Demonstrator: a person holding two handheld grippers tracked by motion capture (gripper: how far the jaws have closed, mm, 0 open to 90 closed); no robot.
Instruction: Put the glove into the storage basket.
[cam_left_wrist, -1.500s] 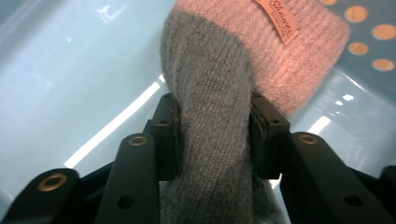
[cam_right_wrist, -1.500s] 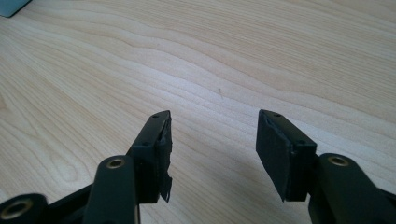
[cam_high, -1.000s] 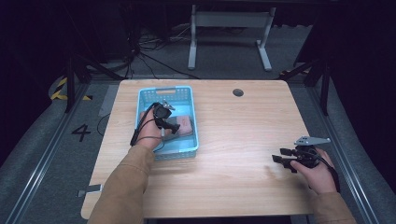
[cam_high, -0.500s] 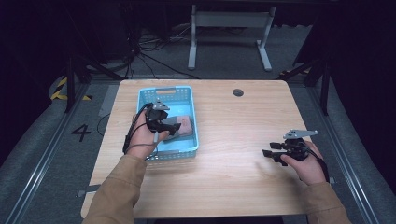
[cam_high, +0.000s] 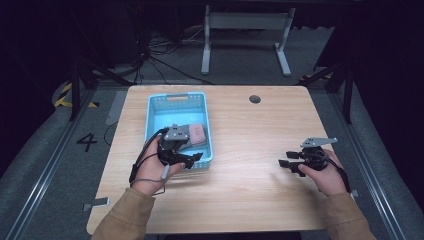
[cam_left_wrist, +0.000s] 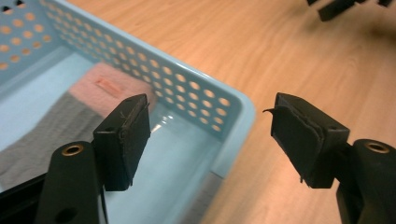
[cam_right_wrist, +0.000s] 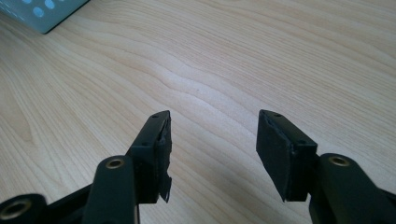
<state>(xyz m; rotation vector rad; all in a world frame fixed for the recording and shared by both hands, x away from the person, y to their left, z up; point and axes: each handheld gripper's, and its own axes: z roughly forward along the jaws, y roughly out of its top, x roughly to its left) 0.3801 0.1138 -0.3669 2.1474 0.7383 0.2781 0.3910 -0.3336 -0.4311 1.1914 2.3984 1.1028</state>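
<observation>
While the left claw (cam_left_wrist: 210, 135) hangs with jaws apart over the near right corner of the blue basket (cam_left_wrist: 233, 109), a pink-and-grey cloth (cam_left_wrist: 100, 88) lies inside on the basket floor; the right claw (cam_right_wrist: 212, 154) hovers spread wide above the bare counter (cam_right_wrist: 224, 56), well apart

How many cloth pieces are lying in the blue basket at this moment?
2. A pink cloth lies on the floor of the blue basket, and a grey cloth lies against it, nearer the left gripper. More could be hidden under that gripper in the high view.
</observation>
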